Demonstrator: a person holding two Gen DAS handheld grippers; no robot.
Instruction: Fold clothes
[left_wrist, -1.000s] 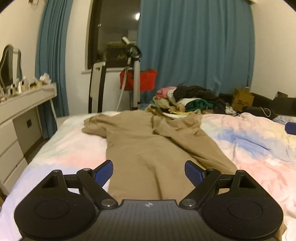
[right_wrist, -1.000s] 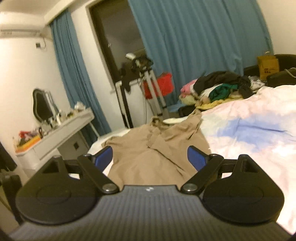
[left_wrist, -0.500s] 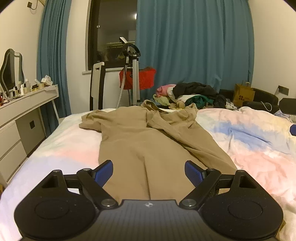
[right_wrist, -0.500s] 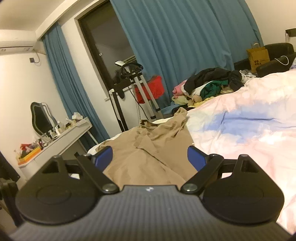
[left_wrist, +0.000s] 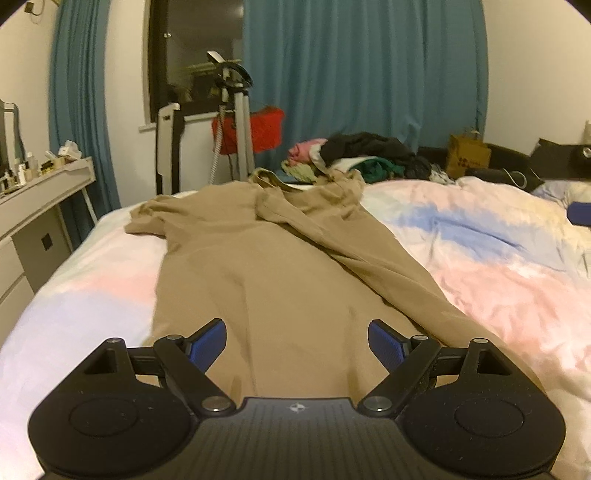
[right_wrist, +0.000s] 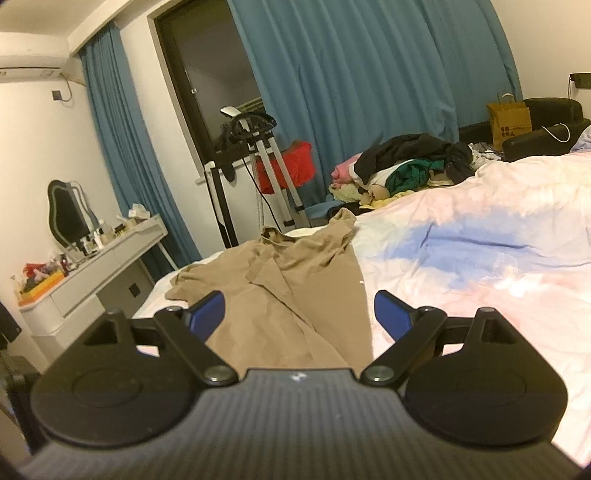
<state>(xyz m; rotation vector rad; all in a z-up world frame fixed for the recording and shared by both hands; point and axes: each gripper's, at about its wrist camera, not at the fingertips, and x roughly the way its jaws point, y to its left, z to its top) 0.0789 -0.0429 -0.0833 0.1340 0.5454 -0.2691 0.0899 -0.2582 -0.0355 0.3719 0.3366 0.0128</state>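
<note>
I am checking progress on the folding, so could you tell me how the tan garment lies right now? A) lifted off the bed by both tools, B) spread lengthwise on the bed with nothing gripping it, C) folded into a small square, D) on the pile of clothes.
B: the tan garment lies stretched along the bed, and both tools hang open over it.

Garment (left_wrist: 266, 273) flat on bed (left_wrist: 498, 273), toward left edge; clothes pile (left_wrist: 354, 155) beyond far edge; dresser (left_wrist: 40, 206) left of bed.

Tan garment (left_wrist: 266, 280) spread lengthwise, rumpled, on pastel bedspread (left_wrist: 498, 258)
</note>
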